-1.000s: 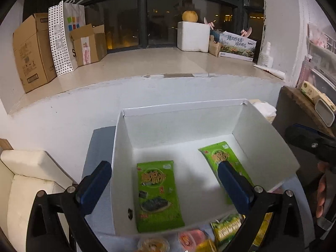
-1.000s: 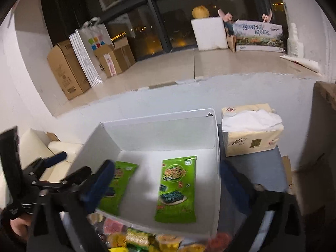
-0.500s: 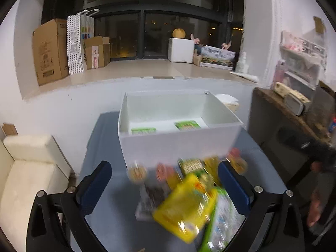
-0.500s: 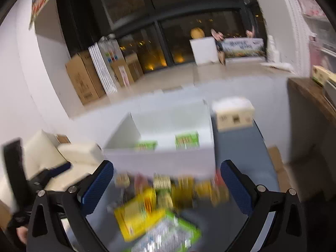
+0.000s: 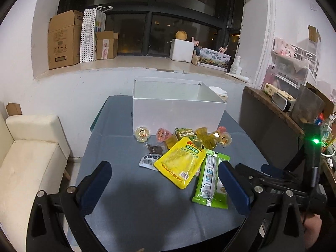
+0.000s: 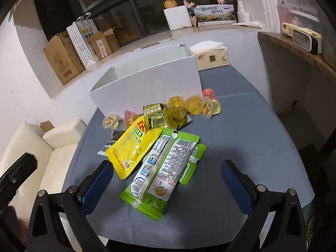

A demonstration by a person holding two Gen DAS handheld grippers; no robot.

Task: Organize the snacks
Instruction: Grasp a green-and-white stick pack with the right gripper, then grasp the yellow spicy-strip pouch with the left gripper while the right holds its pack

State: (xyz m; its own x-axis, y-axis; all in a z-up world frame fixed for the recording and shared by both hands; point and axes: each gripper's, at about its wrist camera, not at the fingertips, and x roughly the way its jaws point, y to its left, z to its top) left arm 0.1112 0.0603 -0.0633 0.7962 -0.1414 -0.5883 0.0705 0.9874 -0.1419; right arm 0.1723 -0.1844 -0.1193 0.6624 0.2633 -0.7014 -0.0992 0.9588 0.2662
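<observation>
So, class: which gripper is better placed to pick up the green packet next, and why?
Right. The right gripper has open jaws straddling the green packet; the left gripper faces bare table, with the packet off to its right side.

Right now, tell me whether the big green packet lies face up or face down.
Face down. In the right wrist view, the green packet shows its back seam, barcode and fine print. It lies flat on the table, partly over another green packet.

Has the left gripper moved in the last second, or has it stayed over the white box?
Yes. The left gripper has pulled back from the white box, which now sits farther off beyond the snack pile, its inside hidden.
</observation>
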